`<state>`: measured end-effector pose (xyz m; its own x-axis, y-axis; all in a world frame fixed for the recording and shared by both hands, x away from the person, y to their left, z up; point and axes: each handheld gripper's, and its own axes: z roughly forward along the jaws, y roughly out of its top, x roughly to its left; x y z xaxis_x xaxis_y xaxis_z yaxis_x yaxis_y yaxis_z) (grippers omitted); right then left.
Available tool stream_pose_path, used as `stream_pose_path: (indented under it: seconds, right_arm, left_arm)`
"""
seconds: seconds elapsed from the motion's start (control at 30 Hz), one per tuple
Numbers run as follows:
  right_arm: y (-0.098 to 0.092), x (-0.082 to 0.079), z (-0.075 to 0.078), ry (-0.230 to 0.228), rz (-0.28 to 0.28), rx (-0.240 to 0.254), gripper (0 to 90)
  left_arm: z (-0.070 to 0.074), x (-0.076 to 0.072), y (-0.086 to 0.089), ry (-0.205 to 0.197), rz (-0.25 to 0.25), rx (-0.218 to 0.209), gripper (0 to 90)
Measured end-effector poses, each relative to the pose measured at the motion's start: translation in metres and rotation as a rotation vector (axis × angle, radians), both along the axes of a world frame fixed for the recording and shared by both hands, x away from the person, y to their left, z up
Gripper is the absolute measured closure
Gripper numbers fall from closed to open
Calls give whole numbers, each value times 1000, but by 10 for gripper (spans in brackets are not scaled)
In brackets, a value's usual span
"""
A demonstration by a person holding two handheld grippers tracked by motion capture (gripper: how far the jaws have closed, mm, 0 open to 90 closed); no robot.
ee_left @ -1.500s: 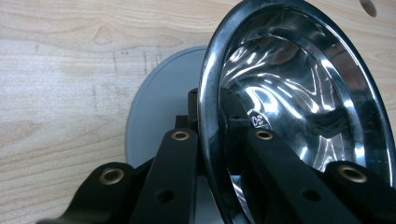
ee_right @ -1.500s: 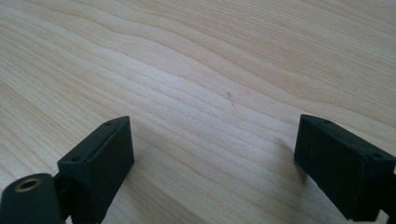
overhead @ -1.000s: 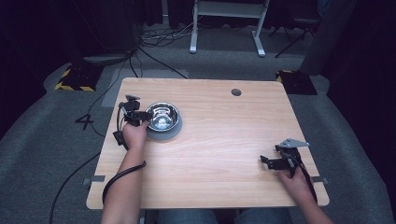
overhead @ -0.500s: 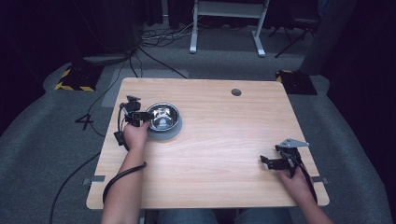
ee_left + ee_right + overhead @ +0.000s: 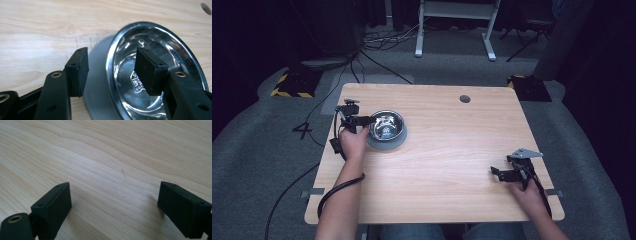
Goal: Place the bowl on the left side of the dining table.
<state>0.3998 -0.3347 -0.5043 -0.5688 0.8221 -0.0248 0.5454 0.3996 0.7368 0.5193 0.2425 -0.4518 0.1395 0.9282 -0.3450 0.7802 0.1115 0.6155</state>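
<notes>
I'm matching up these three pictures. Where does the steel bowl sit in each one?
High view: the steel bowl sits at the table's left side, just beyond the left gripper.
Left gripper view: the bowl is at centre-right, its rim between the open jaws, which have just been opening.
Right gripper view: bare tabletop between open jaws.
Shared landmark: the pale wood grain of the tabletop.

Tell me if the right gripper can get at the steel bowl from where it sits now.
Probably yes: the right gripper rests open at the near right, the steel bowl sits far left, bare table between. But the left gripper, jaws just opening, straddles its rim.
</notes>
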Motion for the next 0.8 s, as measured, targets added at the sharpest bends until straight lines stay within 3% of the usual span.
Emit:
stream_pose_path:
  seconds: [0.1, 0.2, 0.23, 0.43, 0.8]
  right_arm:
    - [0, 0, 0, 1, -1, 0, 117]
    - [0, 0, 0, 4, -3, 2, 117]
    - [0, 0, 0, 3, -1, 1, 117]
    - [1, -1, 0, 6, -5, 3, 117]
    - [0, -1, 0, 2, -10, 6, 120]
  left_arm:
    - [6, -4, 0, -18, -4, 0, 448]
    - [14, -10, -1, -43, -23, 37, 448]
    - [16, -12, -2, -48, -25, 30, 448]
    - [29, -27, -9, -103, -92, 56, 449]
    - [44, -72, -20, -131, -174, 59, 451]
